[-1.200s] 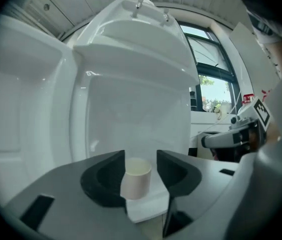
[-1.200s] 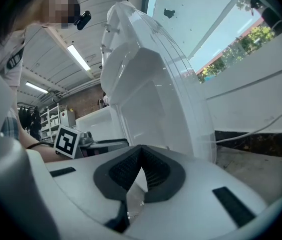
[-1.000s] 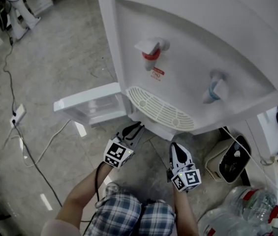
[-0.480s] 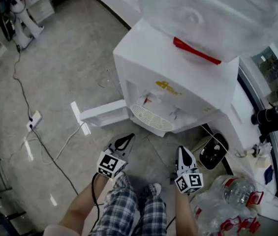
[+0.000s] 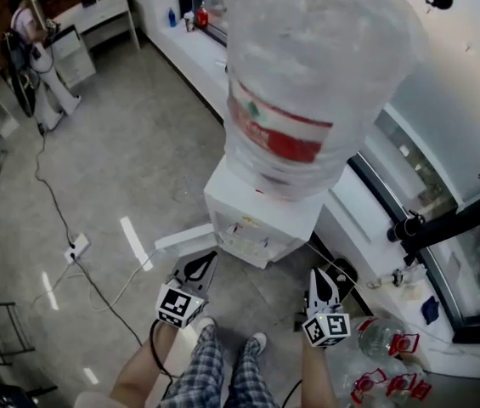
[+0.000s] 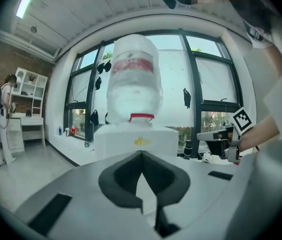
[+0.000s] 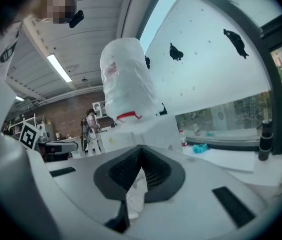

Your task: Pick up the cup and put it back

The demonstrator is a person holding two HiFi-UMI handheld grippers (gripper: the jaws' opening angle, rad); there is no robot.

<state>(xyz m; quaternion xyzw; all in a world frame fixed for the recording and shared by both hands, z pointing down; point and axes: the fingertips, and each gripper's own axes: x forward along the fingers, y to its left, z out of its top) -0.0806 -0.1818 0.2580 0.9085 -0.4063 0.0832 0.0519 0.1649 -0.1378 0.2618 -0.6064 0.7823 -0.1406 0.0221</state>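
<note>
The left claw (image 5: 208, 257) is pressed together with nothing in it. The right claw (image 5: 320, 274), at its 3 o'clock, looks pressed together too and is just as empty. Both point at the water dispenser (image 5: 261, 219) at their 12 o'clock, which has a big bottle (image 5: 307, 83) upended on top. I can't pick out the cup from any angle. At the right claw's 4 o'clock some spare bottles (image 5: 384, 372) lie on the floor (image 5: 138, 168).
</note>
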